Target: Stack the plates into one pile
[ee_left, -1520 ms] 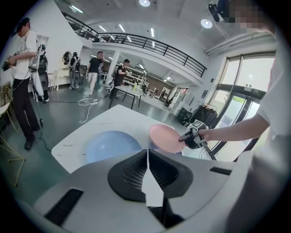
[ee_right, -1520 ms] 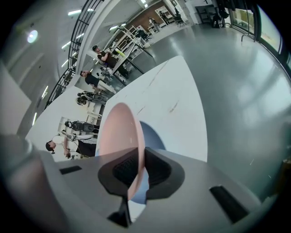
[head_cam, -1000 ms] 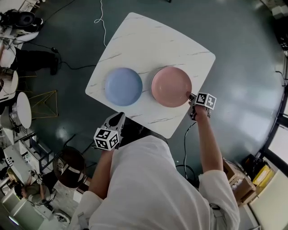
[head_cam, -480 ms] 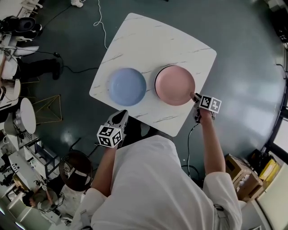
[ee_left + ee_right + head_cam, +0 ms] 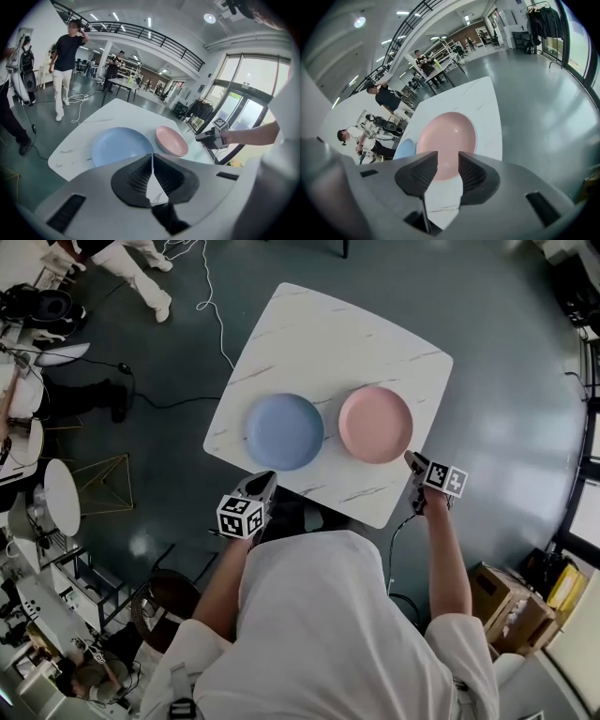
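A blue plate [image 5: 284, 431] and a pink plate [image 5: 375, 424] lie side by side on the white marble table [image 5: 319, 334], apart from each other. My right gripper [image 5: 411, 457] hovers just off the pink plate's near right rim. Its jaws have just been opening and stand open, with nothing between them. In the right gripper view the pink plate [image 5: 446, 136] lies beyond the open gripper [image 5: 447, 171], with the blue plate [image 5: 404, 149] to its left. My left gripper [image 5: 265, 480] is shut and empty at the table's near edge, below the blue plate [image 5: 122, 146]. The pink plate [image 5: 172, 140] also shows there.
A person [image 5: 65, 61] stands on the floor beyond the table's far left corner, by a cable [image 5: 211, 296]. Cardboard boxes [image 5: 506, 615] sit at lower right, and furniture and a round stool [image 5: 52, 470] at left. The table's near edge [image 5: 309, 498] runs between my grippers.
My right gripper has let go of the pink plate's rim, opened and drawn back and up from it. My left gripper has moved closer to the table's near edge.
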Demonstrator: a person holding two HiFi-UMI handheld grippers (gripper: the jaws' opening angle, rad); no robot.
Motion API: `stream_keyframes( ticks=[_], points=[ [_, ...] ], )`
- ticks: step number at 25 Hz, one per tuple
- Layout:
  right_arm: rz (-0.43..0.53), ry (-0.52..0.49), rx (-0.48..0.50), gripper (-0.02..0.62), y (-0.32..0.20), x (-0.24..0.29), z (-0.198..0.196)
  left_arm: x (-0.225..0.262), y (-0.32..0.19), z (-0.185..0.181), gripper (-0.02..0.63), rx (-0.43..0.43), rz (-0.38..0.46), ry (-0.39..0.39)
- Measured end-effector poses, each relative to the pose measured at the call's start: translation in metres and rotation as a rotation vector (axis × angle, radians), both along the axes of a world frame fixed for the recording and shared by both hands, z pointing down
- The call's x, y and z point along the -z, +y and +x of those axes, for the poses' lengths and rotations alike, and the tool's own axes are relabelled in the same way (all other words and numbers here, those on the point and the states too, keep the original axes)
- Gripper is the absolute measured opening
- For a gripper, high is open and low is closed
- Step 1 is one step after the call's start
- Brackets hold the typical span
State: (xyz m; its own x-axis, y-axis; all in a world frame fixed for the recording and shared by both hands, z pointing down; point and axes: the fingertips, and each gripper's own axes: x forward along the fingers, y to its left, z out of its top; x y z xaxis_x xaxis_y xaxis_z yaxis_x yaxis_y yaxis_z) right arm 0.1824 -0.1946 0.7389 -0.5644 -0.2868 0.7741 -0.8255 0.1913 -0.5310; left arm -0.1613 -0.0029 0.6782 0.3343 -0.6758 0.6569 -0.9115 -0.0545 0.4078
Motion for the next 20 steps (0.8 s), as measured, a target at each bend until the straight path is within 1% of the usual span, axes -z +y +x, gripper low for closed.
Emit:
stream_keyframes(
  ticks=[2, 3, 5, 6, 10, 13, 16, 20],
  points=[
    [0.011, -0.020, 0.007, 0.148, 0.011, 0.005, -0.010, -0.005, 0.004, -0.010, 0.025, -0.003, -0.008, 0.003],
    [0.015, -0.026, 0.007, 0.135, 0.018, 0.007, -0.014, -0.008, 0.006, -0.014, 0.025, -0.006, -0.013, 0.003],
    [0.020, -0.025, 0.003, 0.082, 0.030, 0.011, -0.020, -0.013, 0.010, -0.024, 0.025, -0.011, -0.024, 0.002],
    [0.023, -0.022, 0.000, 0.069, 0.036, 0.013, -0.022, -0.016, 0.011, -0.029, 0.025, -0.011, -0.030, 0.001],
    [0.037, -0.030, 0.000, 0.057, 0.060, 0.022, -0.035, -0.029, 0.015, -0.053, 0.025, 0.001, -0.056, -0.001],
    [0.061, -0.046, 0.045, 0.051, 0.077, 0.032, -0.047, -0.040, 0.016, -0.069, 0.025, 0.013, -0.073, 0.002],
    [0.092, -0.040, 0.090, 0.041, 0.093, 0.040, -0.059, -0.054, 0.015, -0.086, 0.025, 0.023, -0.089, 0.008],
    [0.100, -0.022, 0.115, 0.040, 0.116, 0.045, -0.071, -0.072, 0.011, -0.102, 0.026, 0.026, -0.121, 0.023]
  ],
)
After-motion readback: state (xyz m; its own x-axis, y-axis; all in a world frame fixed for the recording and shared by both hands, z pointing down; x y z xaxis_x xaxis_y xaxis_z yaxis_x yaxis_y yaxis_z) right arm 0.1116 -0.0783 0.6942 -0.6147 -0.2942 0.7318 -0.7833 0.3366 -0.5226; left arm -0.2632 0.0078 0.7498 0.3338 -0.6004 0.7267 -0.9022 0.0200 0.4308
